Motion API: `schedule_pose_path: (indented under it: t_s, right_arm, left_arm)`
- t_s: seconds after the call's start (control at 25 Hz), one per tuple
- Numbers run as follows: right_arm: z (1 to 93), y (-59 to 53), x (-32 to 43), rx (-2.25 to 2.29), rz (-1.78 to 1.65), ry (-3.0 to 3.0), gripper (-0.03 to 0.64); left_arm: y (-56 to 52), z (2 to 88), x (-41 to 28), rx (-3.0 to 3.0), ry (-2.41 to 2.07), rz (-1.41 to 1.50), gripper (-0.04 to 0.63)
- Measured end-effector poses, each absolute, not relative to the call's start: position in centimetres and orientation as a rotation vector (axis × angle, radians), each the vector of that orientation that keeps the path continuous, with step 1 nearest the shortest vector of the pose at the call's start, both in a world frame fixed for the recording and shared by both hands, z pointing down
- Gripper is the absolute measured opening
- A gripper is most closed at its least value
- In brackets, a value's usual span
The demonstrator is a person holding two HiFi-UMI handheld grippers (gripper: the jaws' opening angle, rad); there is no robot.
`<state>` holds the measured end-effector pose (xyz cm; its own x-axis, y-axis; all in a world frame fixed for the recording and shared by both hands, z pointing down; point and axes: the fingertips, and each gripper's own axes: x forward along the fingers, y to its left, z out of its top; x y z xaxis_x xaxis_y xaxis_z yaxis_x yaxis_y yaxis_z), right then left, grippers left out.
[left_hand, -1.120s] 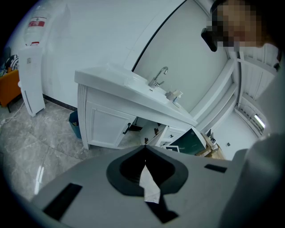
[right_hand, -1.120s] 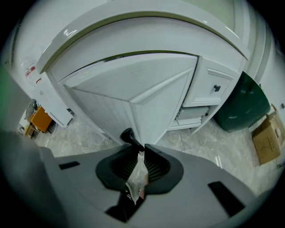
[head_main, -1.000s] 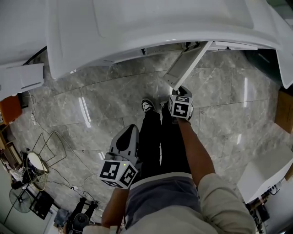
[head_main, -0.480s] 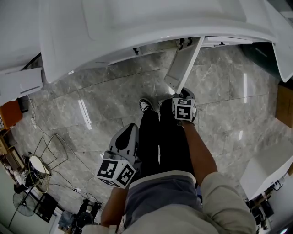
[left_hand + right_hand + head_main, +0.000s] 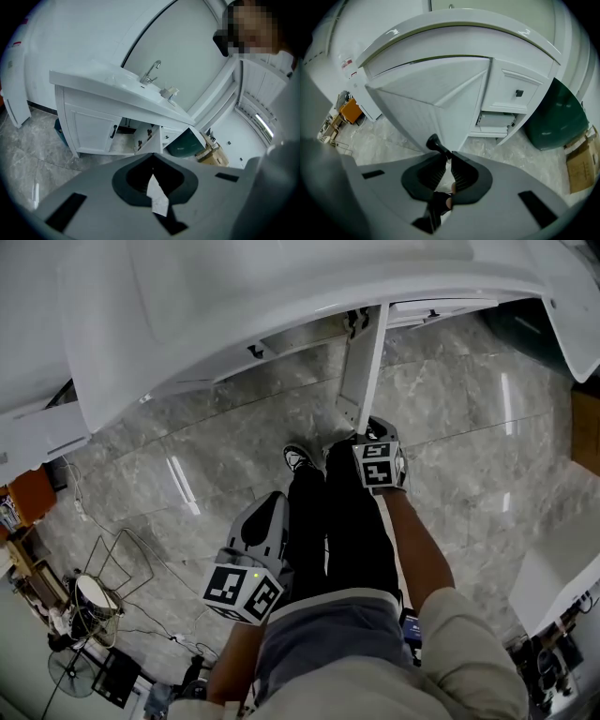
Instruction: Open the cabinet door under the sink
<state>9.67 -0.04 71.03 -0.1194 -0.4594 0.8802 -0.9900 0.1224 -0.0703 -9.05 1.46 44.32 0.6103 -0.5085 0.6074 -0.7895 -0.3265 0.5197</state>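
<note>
The white cabinet door (image 5: 363, 362) under the sink counter (image 5: 234, 306) stands swung out, nearly square to the cabinet front. My right gripper (image 5: 367, 428) is at the door's free edge. In the right gripper view the door panel (image 5: 436, 105) fills the middle, and my right gripper (image 5: 449, 157) is shut on its black handle (image 5: 436, 143). My left gripper (image 5: 270, 505) hangs low beside the person's left leg, away from the cabinet. In its own view the left gripper (image 5: 152, 158) is shut on nothing, facing the sink cabinet (image 5: 93, 129) and the faucet (image 5: 151, 72).
The left-hand door, with a black handle (image 5: 114, 132), stays closed. A drawer with a black knob (image 5: 518, 93) sits right of the opening, and beyond it a dark green bin (image 5: 562, 119) and a cardboard box (image 5: 580, 165). Cables and a fan (image 5: 66, 667) lie on the marble floor at left.
The door has swung further out, from a slant to nearly square with the cabinet, with the right gripper holding its handle. The left gripper has barely moved.
</note>
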Motion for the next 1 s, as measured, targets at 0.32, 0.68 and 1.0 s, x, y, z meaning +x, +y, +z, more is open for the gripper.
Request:
schedule_pose_path:
  t_s: [0.32,0.68,1.0]
  right_arm:
    - [70.9,0.4,11.5,1.349,0.916,-1.746,0.044]
    - [70.9,1.2,14.2,1.286,0.875,-1.779,0.043]
    - [71.2,1.6,16.8,1.180,0.838,-1.797,0.043]
  left_arm:
    - [1.1,44.3,-6.2,2.011,-0.977,0.449,0.000]
    - [0.3,44.2,-3.8,2.037,-0.960,0.464,0.000]
    - [-0.5,44.2,-1.3,2.049,-0.933,0.474,0.000]
